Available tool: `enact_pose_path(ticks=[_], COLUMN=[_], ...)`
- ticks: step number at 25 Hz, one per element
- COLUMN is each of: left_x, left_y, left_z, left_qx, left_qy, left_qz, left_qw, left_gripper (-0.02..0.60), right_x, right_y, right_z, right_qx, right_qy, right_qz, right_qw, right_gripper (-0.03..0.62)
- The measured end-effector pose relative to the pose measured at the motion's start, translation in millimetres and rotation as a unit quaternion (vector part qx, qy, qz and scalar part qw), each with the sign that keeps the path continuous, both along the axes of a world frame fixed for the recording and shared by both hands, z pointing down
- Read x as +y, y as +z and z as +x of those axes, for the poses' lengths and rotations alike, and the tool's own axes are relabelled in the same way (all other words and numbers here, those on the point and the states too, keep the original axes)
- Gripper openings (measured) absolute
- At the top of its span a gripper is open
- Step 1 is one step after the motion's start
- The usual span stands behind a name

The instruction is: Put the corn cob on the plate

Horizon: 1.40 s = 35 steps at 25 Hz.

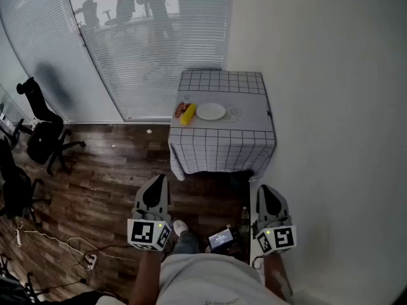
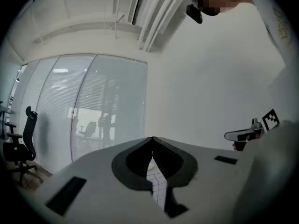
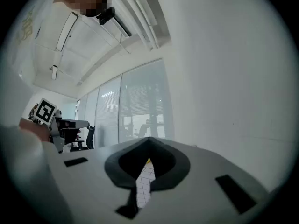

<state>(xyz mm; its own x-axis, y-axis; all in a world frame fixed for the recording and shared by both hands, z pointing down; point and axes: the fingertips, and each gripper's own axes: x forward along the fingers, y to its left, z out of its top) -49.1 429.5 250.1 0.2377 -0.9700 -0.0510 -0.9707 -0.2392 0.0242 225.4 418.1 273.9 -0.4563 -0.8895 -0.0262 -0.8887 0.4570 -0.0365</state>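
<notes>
A yellow corn cob (image 1: pixel 187 114) lies on a small table (image 1: pixel 248 129) draped in a grid-patterned cloth, just left of a white plate (image 1: pixel 210 111). Both sit far ahead of me. My left gripper (image 1: pixel 154 185) and right gripper (image 1: pixel 264 192) are held level near my body, well short of the table, both shut with nothing in them. In the left gripper view the closed jaws (image 2: pixel 152 139) frame a sliver of the checked cloth. Through the closed jaws in the right gripper view (image 3: pixel 149 139), a speck of the yellow cob (image 3: pixel 148 161) shows above the cloth.
A white wall runs along the right. Glass walls with blinds (image 1: pixel 152 37) stand behind and left of the table. Black office chairs (image 1: pixel 44 135) stand at the left on the wooden floor, with cables (image 1: pixel 70 250) lying near my feet. A small reddish item (image 1: pixel 180 109) lies beside the cob.
</notes>
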Motion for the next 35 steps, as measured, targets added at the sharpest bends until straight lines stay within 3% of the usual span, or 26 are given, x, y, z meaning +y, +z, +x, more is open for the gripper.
enact_pose_path(ticks=[5, 20, 27, 35], left_x=[19, 5, -42, -148], left_y=[-1, 12, 17, 34], left_z=[6, 21, 26, 18], left_qx=[-0.029, -0.017, -0.016, -0.026], left_qy=[-0.005, -0.003, 0.006, 0.012], left_qz=[0.001, -0.007, -0.013, 0.0], left_qw=[0.9996, 0.9998, 0.9998, 0.9996], left_gripper=[0.009, 0.009, 0.009, 0.009], right_x=[9, 9, -23, -115], right_y=[7, 6, 13, 26], right_z=[4, 10, 10, 7], right_qx=[0.006, 0.0, 0.007, 0.02], right_qy=[-0.01, -0.044, -0.05, -0.026], right_qz=[-0.007, -0.002, -0.009, -0.017], right_qw=[1.0, 0.999, 0.999, 0.999], right_gripper=[0.008, 0.008, 0.008, 0.008])
